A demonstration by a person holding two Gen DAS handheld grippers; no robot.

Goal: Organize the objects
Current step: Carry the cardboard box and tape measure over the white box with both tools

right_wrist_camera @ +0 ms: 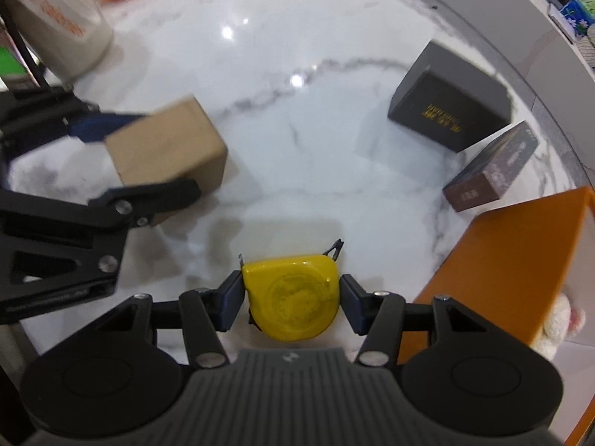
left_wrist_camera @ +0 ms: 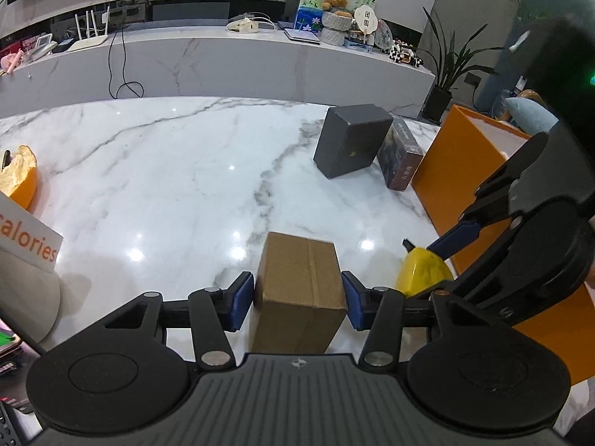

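My left gripper (left_wrist_camera: 298,299) is shut on a brown cardboard box (left_wrist_camera: 301,290) and holds it over the marble table (left_wrist_camera: 167,186). The box also shows in the right wrist view (right_wrist_camera: 167,152), with the left gripper (right_wrist_camera: 122,156) around it. My right gripper (right_wrist_camera: 292,299) is shut on a yellow tape measure (right_wrist_camera: 293,297) just above the table. The tape measure (left_wrist_camera: 422,271) and the right gripper (left_wrist_camera: 446,260) also show at the right in the left wrist view.
A black box (left_wrist_camera: 351,141) (right_wrist_camera: 450,100) and a dark brown box (left_wrist_camera: 401,160) (right_wrist_camera: 491,171) lie on the table's far right. An orange bin (left_wrist_camera: 479,171) (right_wrist_camera: 513,260) stands at the right. A white "calories" container (right_wrist_camera: 59,26) and an orange bowl (left_wrist_camera: 20,178) are at the left.
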